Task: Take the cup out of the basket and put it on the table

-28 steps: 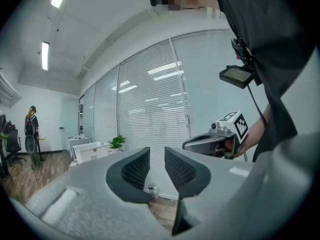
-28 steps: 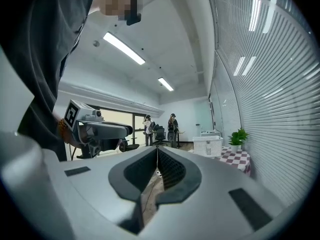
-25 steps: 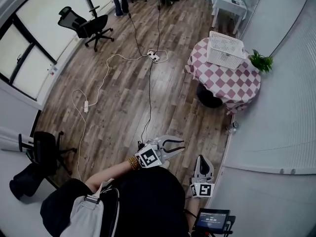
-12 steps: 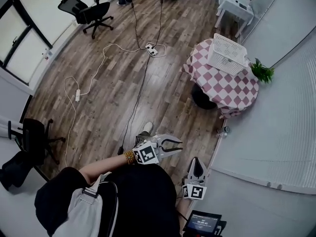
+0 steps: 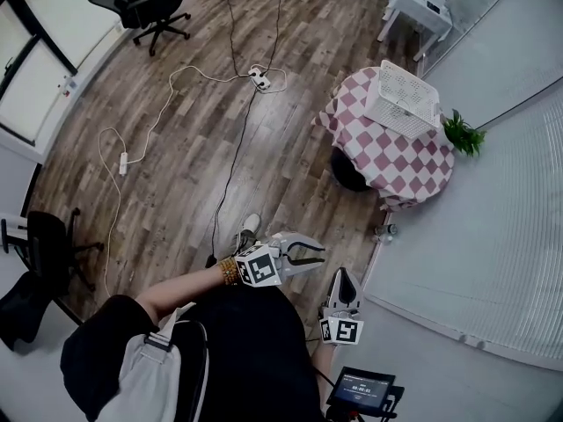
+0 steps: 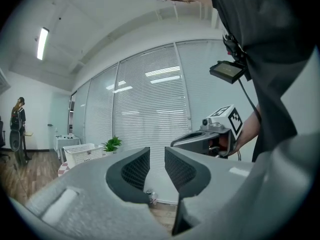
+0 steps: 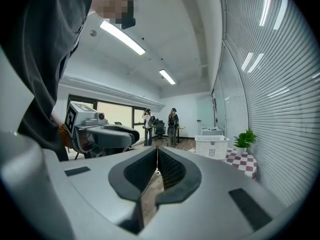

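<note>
A white slatted basket (image 5: 407, 99) stands on the far side of a round table with a red-and-white checked cloth (image 5: 387, 161), well ahead of me. No cup shows; the basket's inside is hidden. My left gripper (image 5: 318, 255) is held level at waist height, its jaws a little apart with nothing between them (image 6: 157, 166). Beside it, my right gripper (image 5: 341, 273) is shut and empty (image 7: 157, 159). Both are far from the table. The basket (image 7: 211, 147) also shows in the right gripper view, and small in the left gripper view (image 6: 82, 154).
A potted plant (image 5: 462, 134) sits at the table's wall side. A small bottle (image 5: 381, 232) stands by the blinds wall. Cables and a power strip (image 5: 258, 78) lie on the wood floor. Office chairs (image 5: 145, 11) and a white side table (image 5: 418, 11) are further off.
Both grippers have been carried forward across the floor with me, and the table and basket sit nearer in the head view. The jaws look the same.
</note>
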A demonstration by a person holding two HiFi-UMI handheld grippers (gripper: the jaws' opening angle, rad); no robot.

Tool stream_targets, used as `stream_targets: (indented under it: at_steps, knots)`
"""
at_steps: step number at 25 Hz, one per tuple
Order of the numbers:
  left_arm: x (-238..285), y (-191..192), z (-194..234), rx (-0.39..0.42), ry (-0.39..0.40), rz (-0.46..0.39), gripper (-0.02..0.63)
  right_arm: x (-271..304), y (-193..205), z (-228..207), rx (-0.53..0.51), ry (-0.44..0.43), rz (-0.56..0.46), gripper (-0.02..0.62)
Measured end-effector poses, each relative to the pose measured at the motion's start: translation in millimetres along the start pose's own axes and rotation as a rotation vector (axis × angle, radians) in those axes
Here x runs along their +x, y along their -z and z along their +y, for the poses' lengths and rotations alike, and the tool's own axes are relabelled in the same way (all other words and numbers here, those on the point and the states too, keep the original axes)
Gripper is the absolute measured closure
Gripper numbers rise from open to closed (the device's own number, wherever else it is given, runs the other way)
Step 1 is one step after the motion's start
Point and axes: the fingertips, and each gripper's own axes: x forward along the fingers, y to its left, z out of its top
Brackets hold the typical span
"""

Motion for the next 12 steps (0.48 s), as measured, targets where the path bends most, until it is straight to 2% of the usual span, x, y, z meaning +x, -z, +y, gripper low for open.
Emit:
stream_targets:
  at_steps: [12]
  knots:
    - [-30.2, 16.7, 129.9, 0.002, -0.026, -0.001, 0.511, 134.3, -28.7, -1.1, -0.055, -0.064, 0.048, 0.586]
